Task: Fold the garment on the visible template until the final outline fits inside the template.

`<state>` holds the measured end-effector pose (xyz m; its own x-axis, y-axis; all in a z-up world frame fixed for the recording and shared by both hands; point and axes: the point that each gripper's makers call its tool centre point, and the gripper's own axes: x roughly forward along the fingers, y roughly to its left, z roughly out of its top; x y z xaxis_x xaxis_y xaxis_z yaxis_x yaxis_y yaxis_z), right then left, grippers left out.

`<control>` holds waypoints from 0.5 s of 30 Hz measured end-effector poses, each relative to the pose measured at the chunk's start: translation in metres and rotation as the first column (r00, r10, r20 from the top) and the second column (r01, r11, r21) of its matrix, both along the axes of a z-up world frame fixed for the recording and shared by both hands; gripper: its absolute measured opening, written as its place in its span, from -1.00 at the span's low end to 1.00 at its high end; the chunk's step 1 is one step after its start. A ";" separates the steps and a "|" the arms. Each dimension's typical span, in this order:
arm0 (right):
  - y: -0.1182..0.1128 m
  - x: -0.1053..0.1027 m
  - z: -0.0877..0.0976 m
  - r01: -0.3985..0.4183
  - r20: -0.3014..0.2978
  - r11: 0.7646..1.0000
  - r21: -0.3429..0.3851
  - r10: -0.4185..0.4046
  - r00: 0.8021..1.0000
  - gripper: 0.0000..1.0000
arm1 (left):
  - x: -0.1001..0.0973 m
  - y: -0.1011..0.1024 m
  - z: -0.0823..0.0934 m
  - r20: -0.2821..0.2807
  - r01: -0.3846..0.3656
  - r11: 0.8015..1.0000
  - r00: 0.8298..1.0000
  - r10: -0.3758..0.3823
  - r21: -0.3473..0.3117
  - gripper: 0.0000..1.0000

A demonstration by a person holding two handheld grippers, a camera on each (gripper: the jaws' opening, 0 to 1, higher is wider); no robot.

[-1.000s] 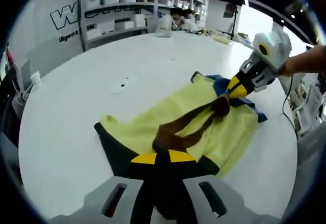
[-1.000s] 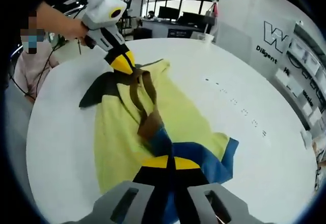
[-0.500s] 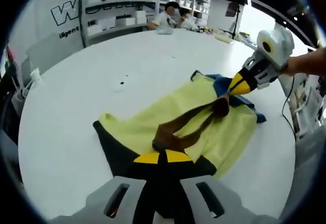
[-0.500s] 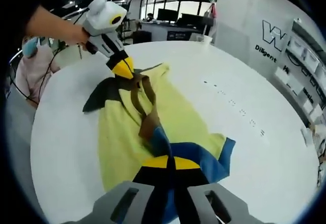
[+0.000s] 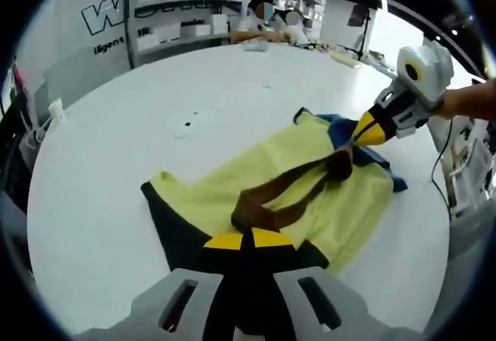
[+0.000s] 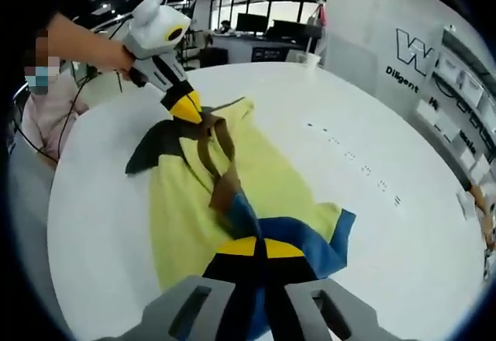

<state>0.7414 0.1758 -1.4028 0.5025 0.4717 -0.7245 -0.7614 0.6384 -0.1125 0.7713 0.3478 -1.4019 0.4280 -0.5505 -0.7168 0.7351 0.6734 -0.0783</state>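
right tongs (image 5: 364, 129) lifted slightly, garment (image 5: 310, 194) edge raised a little

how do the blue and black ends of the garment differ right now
The blue end is pinched by the right hand-held gripper; the black end by the left hand-held gripper. Blue looks bunched, black lies flatter as a wedge. Both border the yellow garment on the white table.

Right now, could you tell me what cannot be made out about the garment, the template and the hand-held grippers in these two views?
- Template: no outline can be made out on the table in either view; the garment may cover it.
- Left hand-held gripper: in the left gripper view, its closed tips hide the pinched fabric.
- Right hand-held gripper: likewise in the right gripper view.
- Dark marks on the table: too small to read.
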 end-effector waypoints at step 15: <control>-0.008 0.006 0.027 0.042 0.040 0.999 0.001 -0.042 0.998 -1.00 | -0.001 0.003 0.035 0.108 0.051 0.998 0.993 -0.048 -0.027 -1.00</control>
